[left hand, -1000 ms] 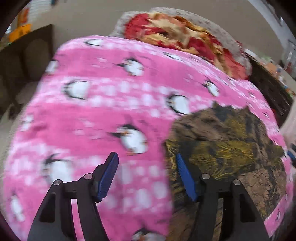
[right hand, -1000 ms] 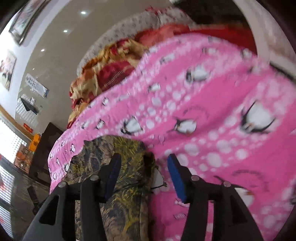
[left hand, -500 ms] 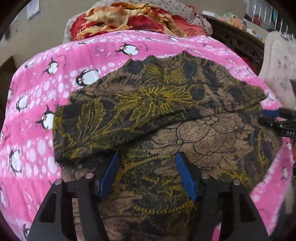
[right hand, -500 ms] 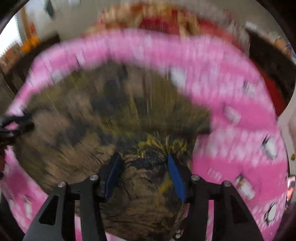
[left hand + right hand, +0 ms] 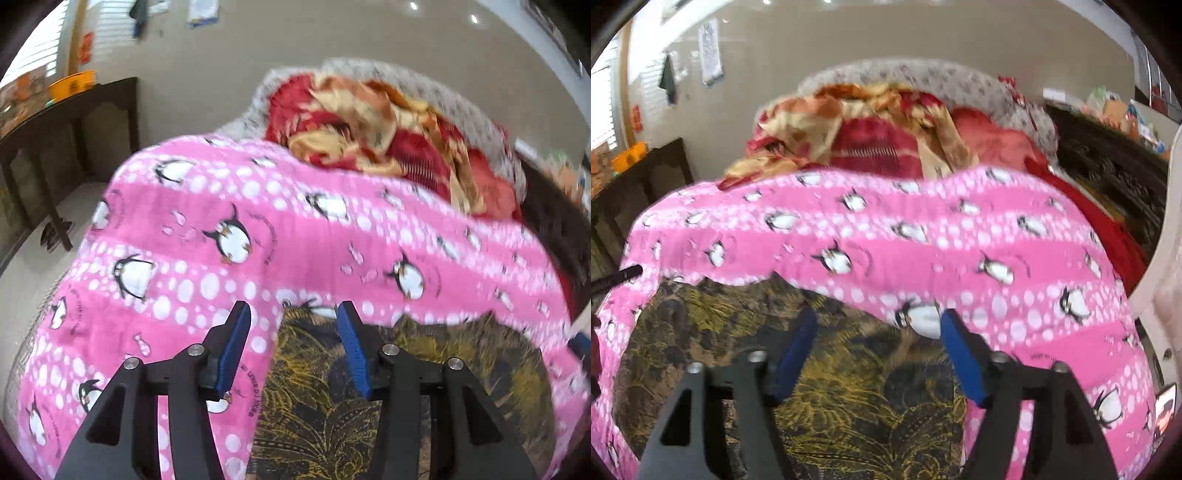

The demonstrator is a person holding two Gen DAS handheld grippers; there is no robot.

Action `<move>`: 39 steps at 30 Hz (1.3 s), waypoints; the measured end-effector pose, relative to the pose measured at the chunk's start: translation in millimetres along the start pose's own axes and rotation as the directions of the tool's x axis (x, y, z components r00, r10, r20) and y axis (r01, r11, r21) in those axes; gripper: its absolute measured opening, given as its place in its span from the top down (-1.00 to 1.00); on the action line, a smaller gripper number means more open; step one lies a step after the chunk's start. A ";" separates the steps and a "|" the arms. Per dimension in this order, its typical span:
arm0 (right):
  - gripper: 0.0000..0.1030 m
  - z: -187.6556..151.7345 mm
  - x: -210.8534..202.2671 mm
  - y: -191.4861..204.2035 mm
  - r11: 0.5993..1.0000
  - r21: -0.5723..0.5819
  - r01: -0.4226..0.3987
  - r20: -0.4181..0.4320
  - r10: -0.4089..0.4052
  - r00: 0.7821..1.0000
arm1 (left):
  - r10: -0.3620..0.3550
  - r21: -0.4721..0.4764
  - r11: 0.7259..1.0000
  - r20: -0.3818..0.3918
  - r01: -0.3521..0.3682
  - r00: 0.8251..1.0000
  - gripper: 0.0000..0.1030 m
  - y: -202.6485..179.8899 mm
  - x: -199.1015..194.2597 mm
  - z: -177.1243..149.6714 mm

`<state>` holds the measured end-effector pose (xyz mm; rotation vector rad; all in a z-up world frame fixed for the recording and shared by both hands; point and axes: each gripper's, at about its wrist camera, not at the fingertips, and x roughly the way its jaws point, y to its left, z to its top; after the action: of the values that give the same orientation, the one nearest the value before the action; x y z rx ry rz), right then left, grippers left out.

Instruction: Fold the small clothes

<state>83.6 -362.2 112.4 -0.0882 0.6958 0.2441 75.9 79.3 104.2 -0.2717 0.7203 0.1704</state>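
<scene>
Two tools over a bed w/ a pink penguin blanket (image 5: 303, 236). Dark floral garment (image 5: 369, 387), brown/black w/ yellow leaf print, lies flat on the blanket at the near edge, under both tools. Left tool (image 5: 293, 347): jaws apart, have just been closing, nothing between the blue pads (image 5: 232, 350); it sits above the garment's left edge, not touching as far as I can tell. Right tool (image 5: 879, 354): jaws wider, have just been opening, nothing gripped; garment's far edge shows between the fingers. Red/gold crumpled cloth (image 5: 871, 133) piled at the far end of the bed, well apart from the garment. Dark wooden table (image 5: 55, 122) stands left of the bed.
</scene>
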 end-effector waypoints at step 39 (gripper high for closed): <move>-0.59 -80.6 -32.9 72.9 0.998 -0.036 -0.049 -0.092 0.046 0.995 | -0.208 0.267 0.932 -0.158 0.244 0.965 0.42 -69.3 -43.9 -127.4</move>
<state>-9.4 -311.0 72.0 -0.1202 0.7844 0.3008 -19.2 -27.8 55.0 -0.0890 0.8236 -0.1724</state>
